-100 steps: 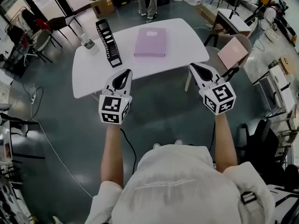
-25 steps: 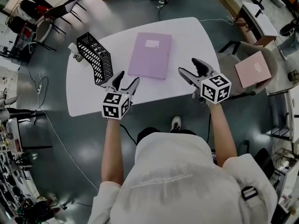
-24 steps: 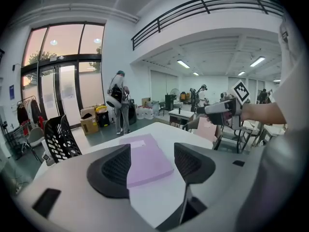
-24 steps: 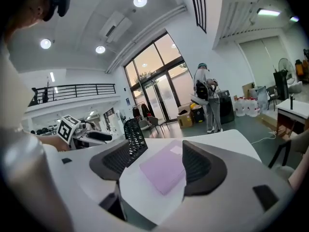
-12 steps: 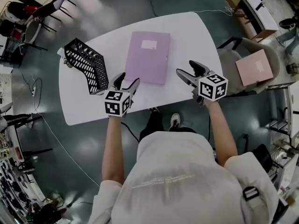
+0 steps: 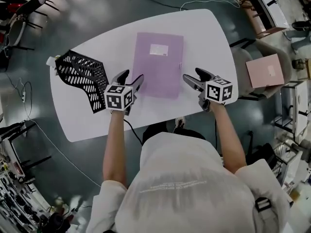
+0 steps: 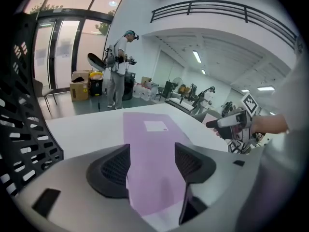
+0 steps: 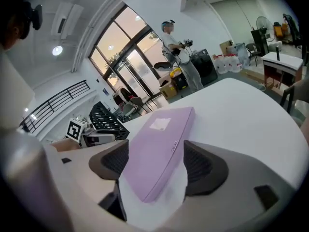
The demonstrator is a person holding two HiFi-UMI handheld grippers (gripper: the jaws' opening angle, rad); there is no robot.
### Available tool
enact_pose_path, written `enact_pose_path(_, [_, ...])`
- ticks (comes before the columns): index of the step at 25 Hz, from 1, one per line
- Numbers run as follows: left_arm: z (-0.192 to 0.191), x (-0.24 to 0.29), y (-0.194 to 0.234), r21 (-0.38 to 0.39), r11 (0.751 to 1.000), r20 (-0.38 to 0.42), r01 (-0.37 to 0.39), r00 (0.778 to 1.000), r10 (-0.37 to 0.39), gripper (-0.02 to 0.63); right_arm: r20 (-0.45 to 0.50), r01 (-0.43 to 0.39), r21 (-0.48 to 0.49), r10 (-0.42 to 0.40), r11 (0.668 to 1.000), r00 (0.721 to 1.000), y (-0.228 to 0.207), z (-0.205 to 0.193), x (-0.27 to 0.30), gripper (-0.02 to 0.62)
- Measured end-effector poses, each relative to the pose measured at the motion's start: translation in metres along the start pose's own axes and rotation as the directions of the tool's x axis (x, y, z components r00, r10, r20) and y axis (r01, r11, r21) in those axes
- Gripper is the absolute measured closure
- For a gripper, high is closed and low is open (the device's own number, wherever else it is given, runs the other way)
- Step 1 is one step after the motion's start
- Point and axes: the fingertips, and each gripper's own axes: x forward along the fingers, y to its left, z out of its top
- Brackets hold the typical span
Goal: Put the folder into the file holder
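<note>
A lilac folder [image 6: 158, 64] with a white label lies flat in the middle of the white table [image 6: 204, 38]. It also shows as the folder [image 7: 152, 163] in the left gripper view and the folder [image 8: 159, 144] in the right gripper view. The black mesh file holder [image 6: 80, 79] stands at the table's left. My left gripper [image 6: 129, 79] hovers open at the folder's near left corner. My right gripper [image 6: 194, 77] hovers open at its near right corner. Neither touches the folder.
A pink box [image 6: 264, 70] rests on a chair to the right of the table. A small white object [image 6: 51, 61] sits behind the file holder. A person [image 7: 117, 66] stands far across the room, near cardboard boxes [image 7: 79, 87].
Both grippers have come down and forward to the folder's near edge. The head view has moved in over the table, so the folder and file holder appear closer.
</note>
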Motion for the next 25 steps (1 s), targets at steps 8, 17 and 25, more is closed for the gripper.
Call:
enact_pose_path(8, [-0.008,0.039,0.029,-0.056,0.997,-0.065,0.051,0.996,-0.055,0.287,-0.064,0.048,0.104,-0.041,0.993,0.997,-0.016,-0.019,0.035,0.247])
enact_pose_path(17, [-0.014,0.085,0.030,-0.107,0.990,-0.088,0.087,0.992,-0.096,0.287,-0.100,0.152,0.137,-0.139,0.979,0.985,-0.059,-0.030,0.057,0.245])
enact_pose_path(25, [-0.024,0.109,0.032,-0.200,0.971,-0.100,0.132,0.983,-0.154,0.247,-0.160,0.110,0.123,-0.090,0.986,0.983,-0.063,-0.045,0.077,0.245])
